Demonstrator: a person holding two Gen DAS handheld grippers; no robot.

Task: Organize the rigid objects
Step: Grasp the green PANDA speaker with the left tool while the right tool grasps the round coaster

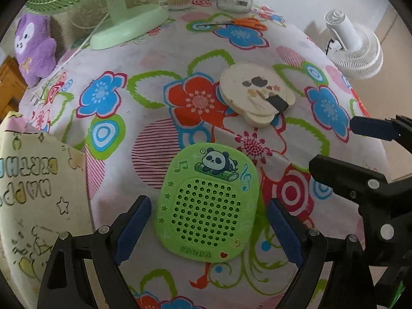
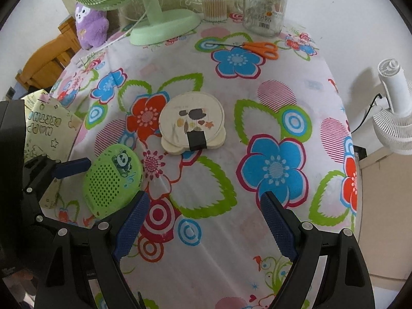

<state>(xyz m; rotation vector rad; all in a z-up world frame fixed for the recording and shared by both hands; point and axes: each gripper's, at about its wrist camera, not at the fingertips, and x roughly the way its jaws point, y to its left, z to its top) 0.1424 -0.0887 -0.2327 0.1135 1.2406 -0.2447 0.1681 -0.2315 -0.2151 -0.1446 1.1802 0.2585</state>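
Note:
A green panda-print plastic case (image 1: 209, 202) lies flat on the flowered tablecloth (image 1: 154, 118). My left gripper (image 1: 206, 229) is open, its blue pads on either side of the case's near half, not closed on it. The case also shows in the right wrist view (image 2: 113, 180) at the left, with the left gripper's finger (image 2: 73, 168) beside it. A cream round board with a black clip (image 1: 257, 92) lies beyond the case; it also shows in the right wrist view (image 2: 193, 123). My right gripper (image 2: 203, 226) is open and empty above bare cloth; it also shows in the left wrist view (image 1: 342, 152).
At the back stand a green desk fan (image 2: 159, 23), a cotton-swab tub (image 2: 213, 6) and a glass jar (image 2: 265, 10). Orange scissors (image 2: 257, 47) lie nearby. A purple plush (image 2: 90, 25) sits far left, a birthday card (image 1: 33, 195) at the left edge, a white fan (image 2: 394, 108) off the table right.

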